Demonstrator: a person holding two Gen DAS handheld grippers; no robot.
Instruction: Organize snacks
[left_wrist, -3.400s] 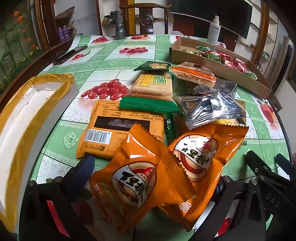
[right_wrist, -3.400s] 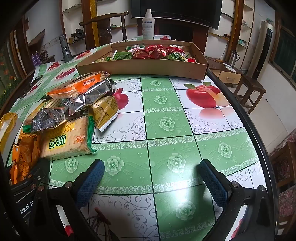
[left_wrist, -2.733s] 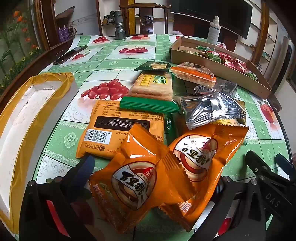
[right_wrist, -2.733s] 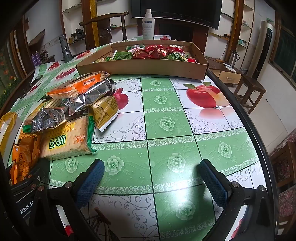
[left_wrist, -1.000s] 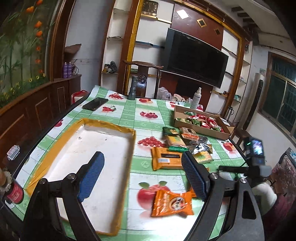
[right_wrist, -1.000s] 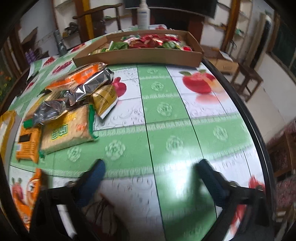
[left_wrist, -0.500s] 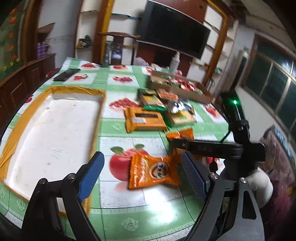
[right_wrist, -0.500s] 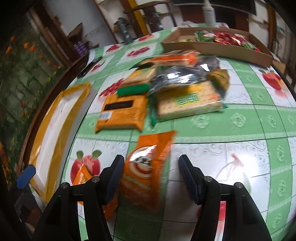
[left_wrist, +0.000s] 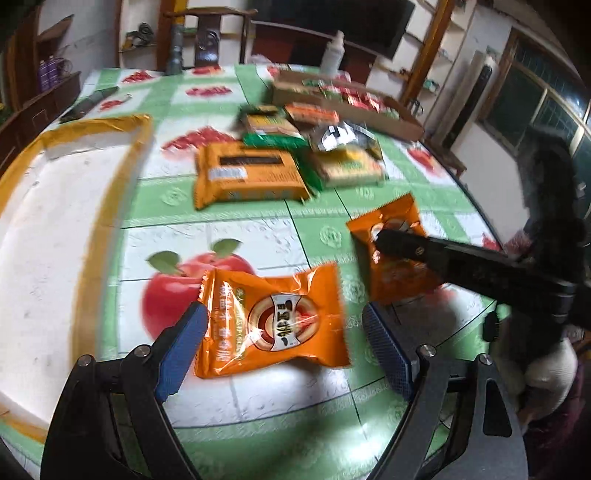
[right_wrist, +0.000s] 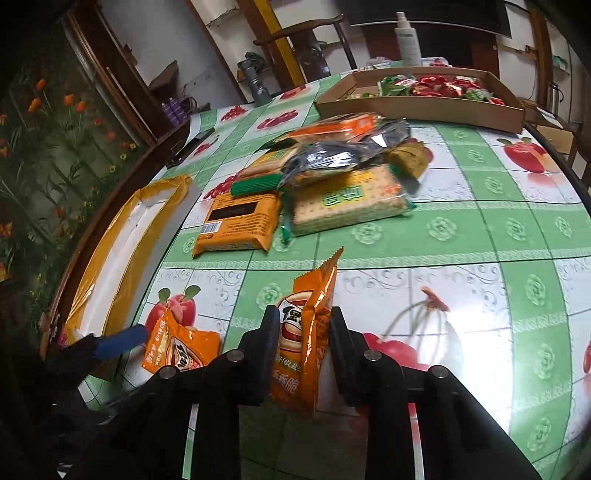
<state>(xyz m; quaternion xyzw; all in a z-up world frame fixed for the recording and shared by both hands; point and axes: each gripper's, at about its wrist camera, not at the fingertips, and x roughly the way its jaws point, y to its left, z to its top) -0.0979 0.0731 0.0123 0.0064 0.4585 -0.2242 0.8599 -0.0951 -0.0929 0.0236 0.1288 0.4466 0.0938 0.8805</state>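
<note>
right gripper (right_wrist: 301, 332) pinching orange packet (right_wrist: 306, 321) | left gripper (left_wrist: 280, 347) spread, straddling 2nd packet (left_wrist: 273, 321)

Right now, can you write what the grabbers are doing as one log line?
left gripper: open, around orange snack packet | right gripper: shut on second orange packet | empty tray: beside

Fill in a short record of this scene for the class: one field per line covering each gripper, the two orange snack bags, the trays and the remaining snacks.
Left gripper: open, jaws either side of an orange bag
Left orange bag: flat on the table, not gripped
Right gripper: shut on the second orange bag
Second orange bag: pinched on edge between the jaws
Yellow-rimmed tray: white inside, no snacks in it
Cardboard tray: far side, holds small red and green packets
Snack pile: cracker packs, silver bags, flat orange pack, mid-table
</note>
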